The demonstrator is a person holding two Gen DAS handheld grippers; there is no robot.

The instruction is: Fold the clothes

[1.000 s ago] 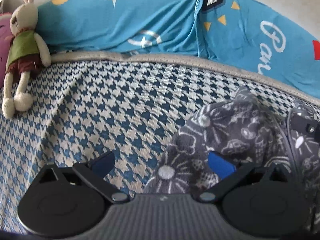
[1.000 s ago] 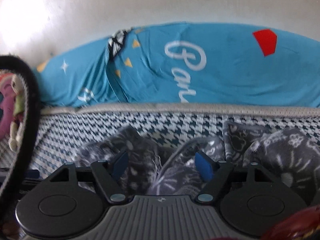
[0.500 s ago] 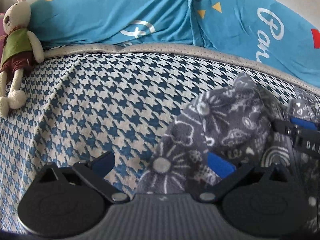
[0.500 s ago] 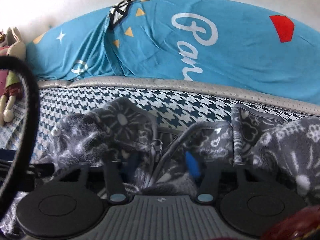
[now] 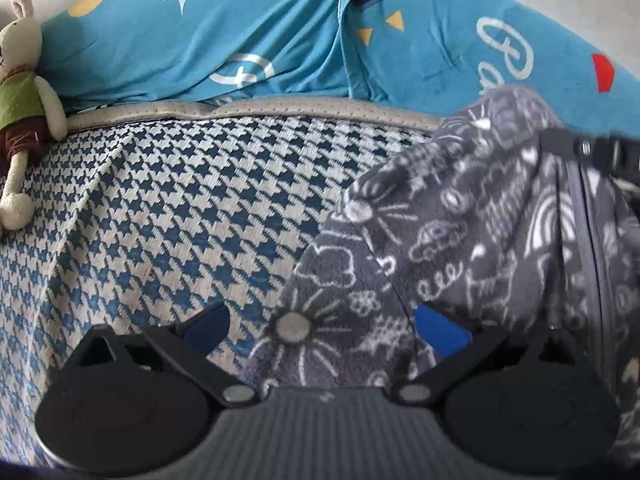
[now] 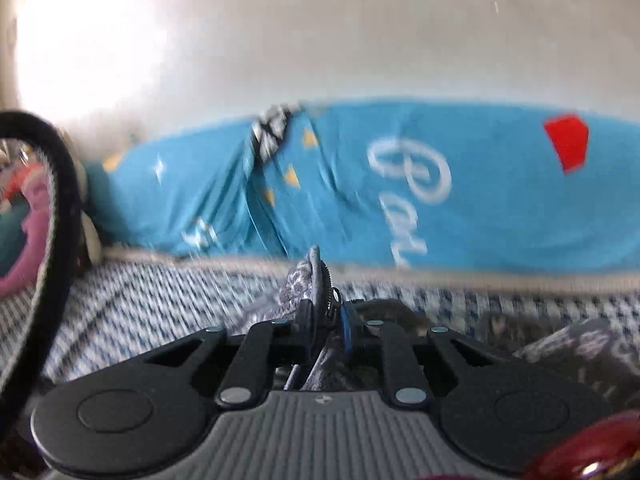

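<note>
So the right gripper [image 6: 325, 334] is clamped tight on the zipper edge of the grey printed fleece [image 5: 460, 248], holding that edge up off the houndstooth bed cover [image 5: 168, 216], and the rest of the garment hangs down and trails off toward its right. The left gripper [image 5: 320, 326] is spread wide, gripping nothing, with a fold of the same fleece sitting right between its fingers toward the right one. I'd say the left is nearest to that loose side.

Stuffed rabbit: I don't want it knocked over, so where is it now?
In the left wrist view the stuffed rabbit sits at the far left edge, leaning against the blue pillow, legs on the houndstooth cover.
</note>
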